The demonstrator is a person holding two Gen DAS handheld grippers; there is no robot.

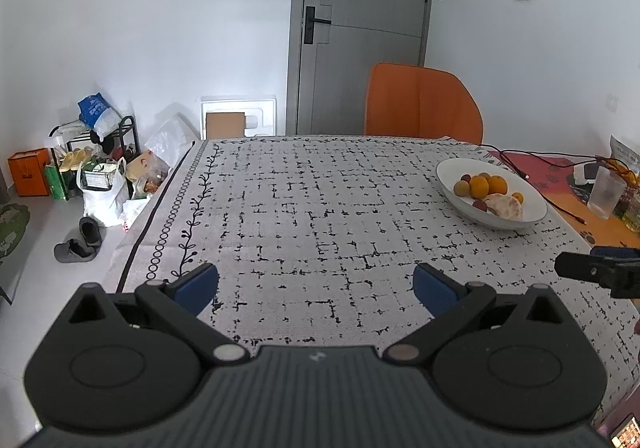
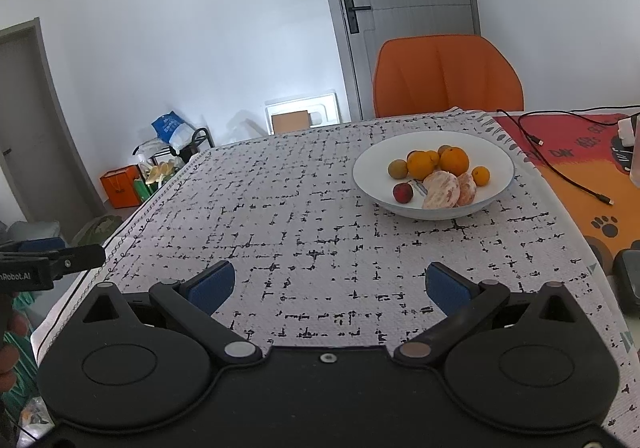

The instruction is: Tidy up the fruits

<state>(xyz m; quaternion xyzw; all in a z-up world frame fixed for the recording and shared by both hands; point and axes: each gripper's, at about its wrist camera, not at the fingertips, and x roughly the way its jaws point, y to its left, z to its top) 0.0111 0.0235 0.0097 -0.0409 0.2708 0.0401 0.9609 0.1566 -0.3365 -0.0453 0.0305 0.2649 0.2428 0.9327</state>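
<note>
Left gripper [image 1: 316,284] above the patterned tablecloth [image 1: 300,207], fingers spread wide, nothing between them. Right gripper [image 2: 330,284] likewise spread wide and empty, well short of the white bowl [image 2: 496,155]. In the bowl: 2 oranges [image 2: 454,161], a small orange fruit [image 2: 480,175], a brownish round fruit [image 2: 397,169], a red fruit [image 2: 403,192] and 2 peeled citrus pieces [image 2: 441,189], touching one another. Orange chair [image 2: 448,73] behind the table; black cable [image 2: 560,167] on the orange mat to the right.
</note>
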